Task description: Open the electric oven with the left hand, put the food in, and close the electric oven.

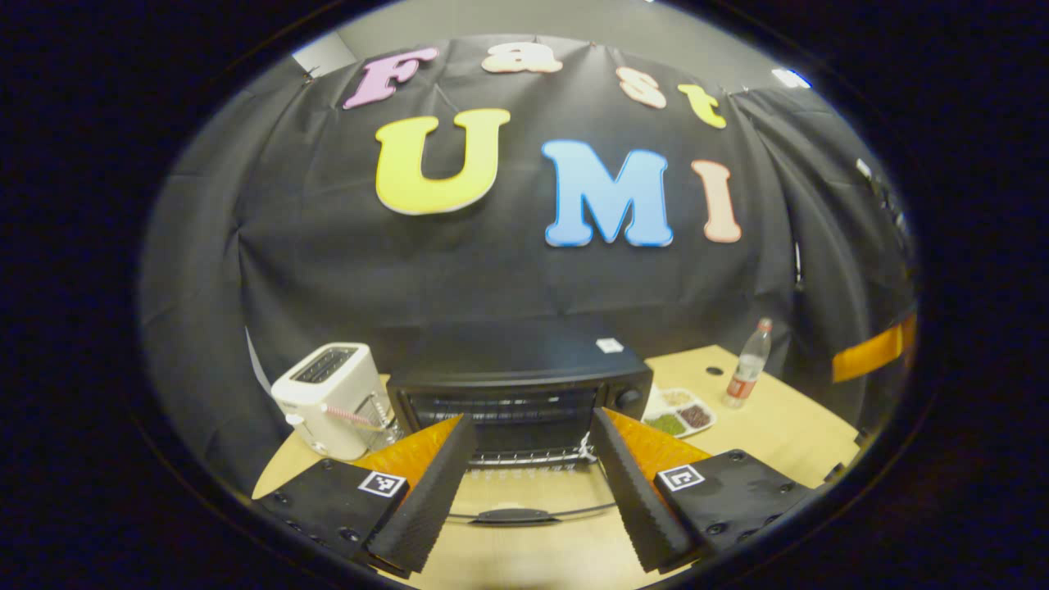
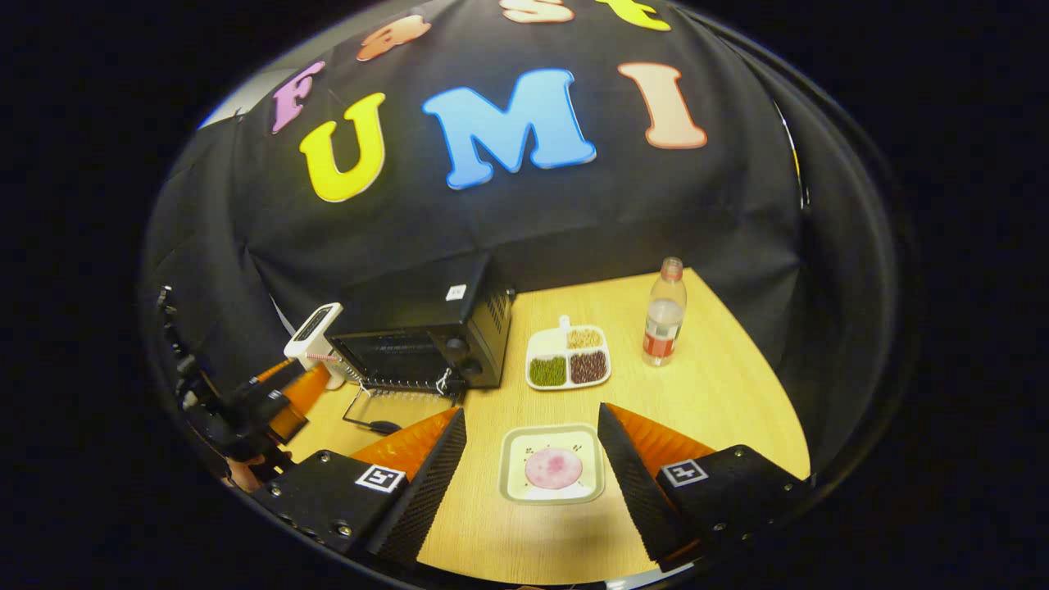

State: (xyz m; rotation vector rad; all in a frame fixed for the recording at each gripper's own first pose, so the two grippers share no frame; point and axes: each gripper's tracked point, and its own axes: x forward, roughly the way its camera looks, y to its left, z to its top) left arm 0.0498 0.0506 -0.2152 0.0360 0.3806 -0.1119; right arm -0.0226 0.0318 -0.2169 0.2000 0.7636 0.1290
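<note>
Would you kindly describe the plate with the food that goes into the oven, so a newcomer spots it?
Start at the black oven on the wooden table. Nearer than the three-compartment dish lies a small square plate. It alone holds one round pink slice.

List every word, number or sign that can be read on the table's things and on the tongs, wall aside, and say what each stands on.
Sticker on the oven: too small to read.
Label on the bottle: blurred, unreadable.
Square tags on the left tongs and right tongs: black-and-white patterns, no words.
No readable text.
</note>
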